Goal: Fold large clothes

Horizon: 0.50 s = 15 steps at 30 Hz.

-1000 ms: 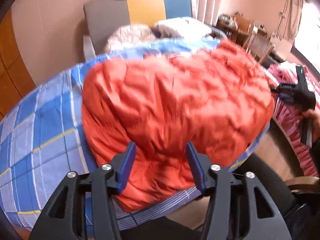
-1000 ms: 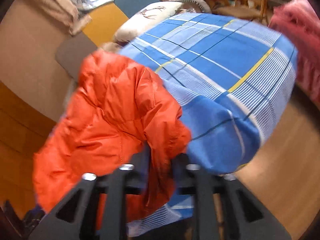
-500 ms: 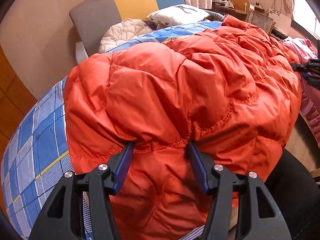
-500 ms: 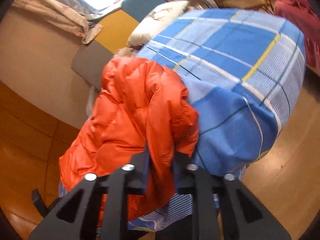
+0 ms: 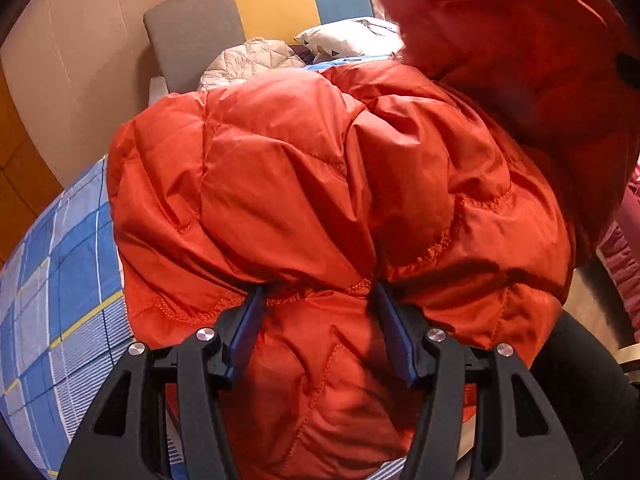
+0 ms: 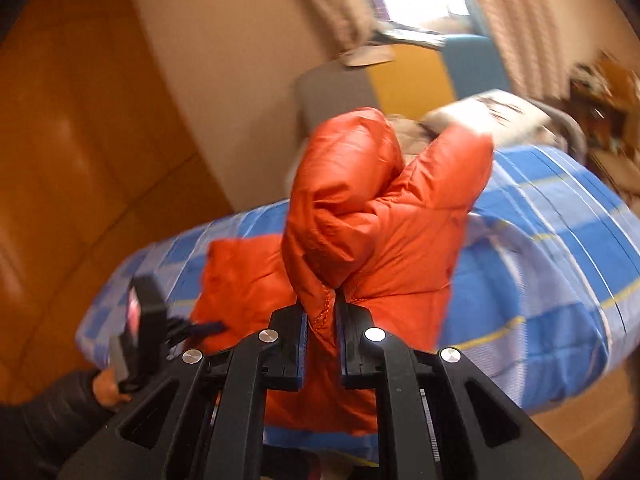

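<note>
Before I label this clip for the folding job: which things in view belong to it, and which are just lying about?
In the job:
orange down jacket
left claw, around its hem
right claw, pinching an edge
plaid bed sheet under it

Lying about:
white pillow
cream quilted garment
pink fabric

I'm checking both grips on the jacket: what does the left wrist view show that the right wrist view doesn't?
Only the left wrist view: the left tool with quilted fabric bulging between its fingers, and a pink cloth.

Only the right wrist view: the right tool clamped on a thin fold, a wooden door, the person's hand.

Both: the orange jacket, the blue plaid bed.
</note>
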Motion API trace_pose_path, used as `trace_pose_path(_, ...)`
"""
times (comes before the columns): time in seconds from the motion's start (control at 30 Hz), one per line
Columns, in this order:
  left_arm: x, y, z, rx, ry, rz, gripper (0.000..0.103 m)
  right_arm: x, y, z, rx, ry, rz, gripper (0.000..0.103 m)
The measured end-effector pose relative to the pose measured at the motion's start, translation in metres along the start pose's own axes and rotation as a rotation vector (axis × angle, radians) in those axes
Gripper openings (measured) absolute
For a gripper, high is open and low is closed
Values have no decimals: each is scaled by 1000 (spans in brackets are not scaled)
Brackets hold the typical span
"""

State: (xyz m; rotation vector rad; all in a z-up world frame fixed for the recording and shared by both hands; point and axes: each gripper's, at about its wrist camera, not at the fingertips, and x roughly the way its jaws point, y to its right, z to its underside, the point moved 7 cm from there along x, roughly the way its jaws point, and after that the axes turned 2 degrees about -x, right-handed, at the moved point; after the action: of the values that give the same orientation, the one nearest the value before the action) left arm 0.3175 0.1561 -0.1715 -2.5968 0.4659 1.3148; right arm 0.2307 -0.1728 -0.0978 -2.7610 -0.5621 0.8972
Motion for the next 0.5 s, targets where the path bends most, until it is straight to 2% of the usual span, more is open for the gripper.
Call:
trace_pose_path(0.1, 0, -3, 2, -15, 6, 18, 55, 10, -40, 5, -88, -17, -17, 11)
trace_pose_path(0.3, 1, -9, 6, -25, 21, 53, 55, 33, -89, 23, -205, -72, -26, 11)
trace_pose_path(0.5, 1, -13, 9, 4, 32, 90, 55, 51, -106, 40, -249, -115, 7, 11)
